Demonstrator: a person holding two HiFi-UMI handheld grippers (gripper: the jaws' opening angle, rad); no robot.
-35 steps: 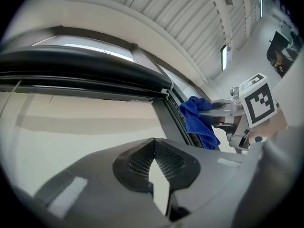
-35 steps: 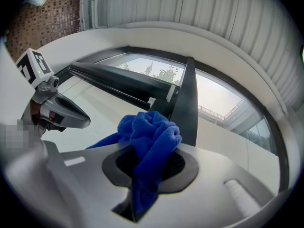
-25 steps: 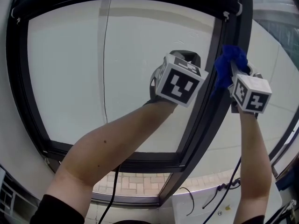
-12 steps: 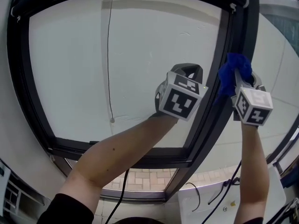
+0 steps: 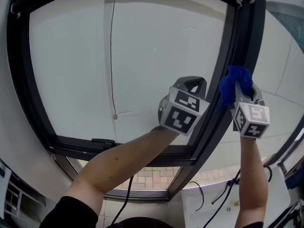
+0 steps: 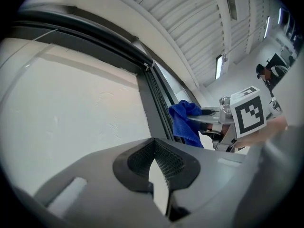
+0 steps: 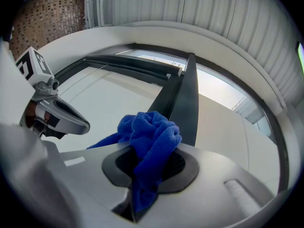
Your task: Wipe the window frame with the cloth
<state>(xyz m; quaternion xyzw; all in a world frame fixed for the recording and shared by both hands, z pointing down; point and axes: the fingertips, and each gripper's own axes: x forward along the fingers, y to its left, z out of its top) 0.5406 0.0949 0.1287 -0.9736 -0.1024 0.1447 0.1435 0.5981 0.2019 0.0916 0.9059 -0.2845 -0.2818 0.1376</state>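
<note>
Cloth (image 5: pixel 233 83) on the frame: the right gripper (image 7: pixel 149 175) has its jaws clamped on a bunched blue wad of it, and the wad is pressed against the dark upright bar (image 5: pixel 232 46) at the right edge of the big pane (image 5: pixel 142 56), roughly halfway up. So the wiping looks under way on that bar. How much of it is already clean I can't tell, since the black metal shows no visible dust line. By my reckoning the lower run of the bar, the bottom rail (image 5: pixel 142 156), the left side and the top rail are all left to do. The left gripper (image 6: pixel 159 175) has its jaws together with nothing between them and hovers before the glass just left of the bar, apart from the cloth. The frame is smooth, narrow dark metal, so the wad should slide easily along it. A thin cord (image 5: pixel 112 56) hangs in front of the pale pane, brick paving (image 5: pixel 147 177) shows below the bottom rail, and a ribbed ceiling (image 7: pixel 228 13) runs overhead.
</note>
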